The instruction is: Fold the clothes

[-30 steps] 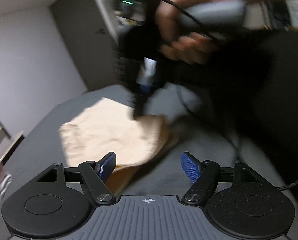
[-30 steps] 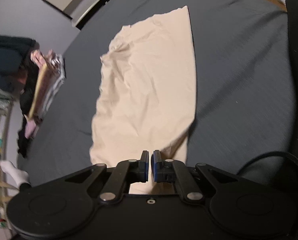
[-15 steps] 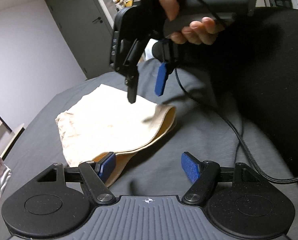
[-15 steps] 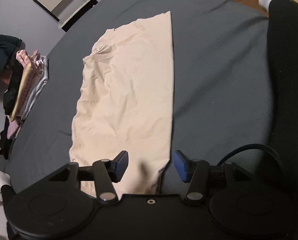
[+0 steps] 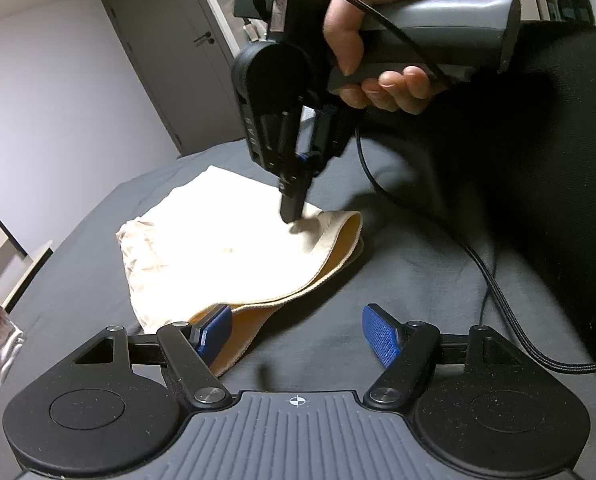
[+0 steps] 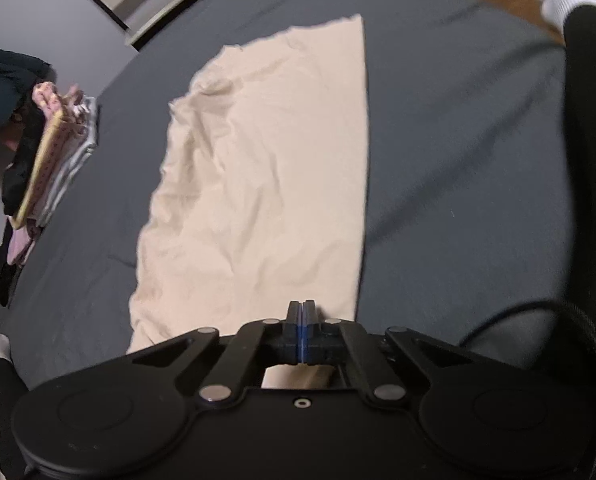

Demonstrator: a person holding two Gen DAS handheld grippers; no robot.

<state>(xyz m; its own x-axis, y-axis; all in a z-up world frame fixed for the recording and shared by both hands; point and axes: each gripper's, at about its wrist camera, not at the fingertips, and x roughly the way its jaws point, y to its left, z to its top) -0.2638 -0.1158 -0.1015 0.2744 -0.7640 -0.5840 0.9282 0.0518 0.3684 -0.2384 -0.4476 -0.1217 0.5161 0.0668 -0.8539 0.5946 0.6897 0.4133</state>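
My right gripper has its jaws pressed together, pinching the near hem of the beige garment, which lies spread flat on the dark grey bed. My left gripper hangs with jaws spread wide, its left pad just over the garment's folded corner. A stack of folded clothes sits well apart at the bed's left edge.

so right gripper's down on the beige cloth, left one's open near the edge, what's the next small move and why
Probably close the left gripper on the near hem of the beige garment. Its jaws stand open, one pad already at that edge, while the right gripper sits shut at the other corner. Whether it actually pinches cloth isn't clear.
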